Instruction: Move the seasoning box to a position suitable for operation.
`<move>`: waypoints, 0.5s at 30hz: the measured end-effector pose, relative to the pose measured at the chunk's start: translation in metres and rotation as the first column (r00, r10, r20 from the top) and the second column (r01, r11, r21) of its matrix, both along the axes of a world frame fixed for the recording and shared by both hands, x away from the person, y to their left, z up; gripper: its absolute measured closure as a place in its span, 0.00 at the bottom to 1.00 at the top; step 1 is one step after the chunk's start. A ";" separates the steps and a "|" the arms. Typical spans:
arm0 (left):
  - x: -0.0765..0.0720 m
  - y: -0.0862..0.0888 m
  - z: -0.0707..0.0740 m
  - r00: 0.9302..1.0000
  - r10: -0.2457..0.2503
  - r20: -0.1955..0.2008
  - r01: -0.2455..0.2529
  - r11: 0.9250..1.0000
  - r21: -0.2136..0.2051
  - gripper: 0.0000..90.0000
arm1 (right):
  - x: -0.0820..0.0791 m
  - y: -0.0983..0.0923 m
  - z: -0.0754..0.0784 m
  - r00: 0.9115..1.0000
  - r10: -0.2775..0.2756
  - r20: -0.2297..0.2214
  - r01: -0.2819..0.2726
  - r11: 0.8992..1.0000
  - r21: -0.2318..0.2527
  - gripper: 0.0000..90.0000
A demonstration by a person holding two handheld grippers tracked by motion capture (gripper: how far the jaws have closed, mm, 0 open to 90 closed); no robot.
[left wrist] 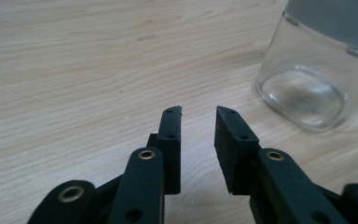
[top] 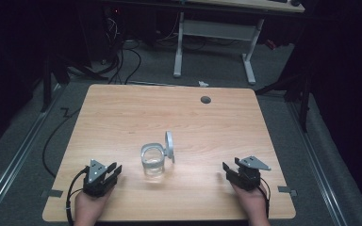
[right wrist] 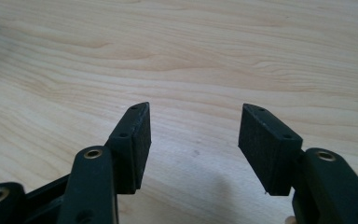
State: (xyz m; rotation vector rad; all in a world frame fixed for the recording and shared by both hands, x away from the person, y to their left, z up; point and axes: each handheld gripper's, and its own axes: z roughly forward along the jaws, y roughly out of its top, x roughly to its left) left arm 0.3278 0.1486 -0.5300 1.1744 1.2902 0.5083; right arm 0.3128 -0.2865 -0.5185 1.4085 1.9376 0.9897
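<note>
A clear glass jar point(top: 152, 161) stands upright near the middle of the wooden table point(top: 122, 117), with its hinged lid point(top: 169, 145) swung open and standing on edge at the jar's right. In the left gripper view the jar point(left wrist: 314, 79) sits ahead and to the right. My left gripper point(top: 114, 170) rests on the table left of the jar, open by a narrow gap with nothing between its jaws. My right gripper point(top: 230, 168) rests on the table right of the jar, open wider and empty. A hand holds each gripper at the near edge.
A round grey cable port point(top: 205, 99) sits in the table's far right part. Beyond the table stand a white desk frame point(top: 217, 33) and cables point(top: 122, 56) on a grey floor. Cables trail off the table's left side.
</note>
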 end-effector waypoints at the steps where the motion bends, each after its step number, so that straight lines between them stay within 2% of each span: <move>1: 0.001 -0.001 0.001 1.000 0.004 0.006 -0.004 1.000 0.003 0.83 | -0.001 0.001 -0.001 1.000 0.003 0.001 -0.003 1.000 -0.016 0.49; 3: 0.002 -0.003 0.001 1.000 0.007 0.010 -0.007 1.000 0.006 0.85 | -0.002 0.001 -0.002 1.000 0.009 0.001 -0.009 1.000 -0.022 0.49; 7: 0.001 -0.007 0.000 0.999 -0.027 0.022 0.027 0.999 0.025 0.89 | -0.006 -0.003 -0.001 1.000 0.010 0.018 -0.010 1.000 0.002 0.52; 11: 0.003 -0.009 0.002 0.998 -0.055 0.026 0.055 0.998 0.012 0.88 | -0.010 -0.005 0.000 1.000 0.008 0.029 -0.008 1.000 -0.010 0.53; 12: 0.002 -0.010 0.003 0.997 -0.067 0.027 0.067 0.998 -0.002 0.88 | -0.010 -0.006 0.000 0.999 0.009 0.032 -0.008 1.000 -0.019 0.53; 15: 0.001 -0.011 0.003 0.997 -0.073 0.028 0.073 0.997 -0.001 0.90 | -0.010 -0.007 0.001 1.000 0.000 0.031 0.001 1.000 -0.021 0.53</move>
